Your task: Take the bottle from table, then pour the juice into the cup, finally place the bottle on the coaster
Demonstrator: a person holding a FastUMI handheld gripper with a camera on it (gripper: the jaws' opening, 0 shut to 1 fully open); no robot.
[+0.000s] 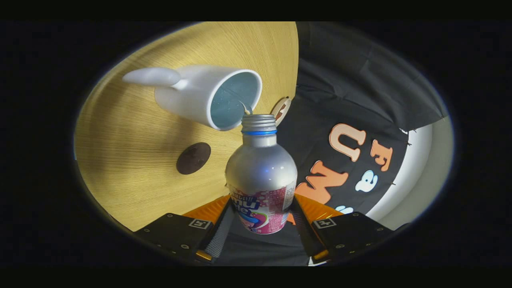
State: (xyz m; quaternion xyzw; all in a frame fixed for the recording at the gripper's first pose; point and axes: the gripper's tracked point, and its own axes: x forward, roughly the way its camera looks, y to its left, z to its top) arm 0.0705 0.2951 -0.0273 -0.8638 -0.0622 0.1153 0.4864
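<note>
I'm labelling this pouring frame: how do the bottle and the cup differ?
The bottle is silver metal with a printed label; the cup is plain white with a handle. The bottle is held between the gripper fingers; the cup stands on the table. Both are open-topped, the bottle's mouth at the cup's rim.

One bottle [261,176], silver-bodied with a printed label, uncapped, clamped between the two fingers [219,236] of one gripper [262,234]. One cup [208,96], white, with a single handle. One coaster [193,158], dark and round, on the table [132,168]. One further round disc [281,111], pale-rimmed, at the table edge beyond the bottle mouth. One wooden table.
</note>
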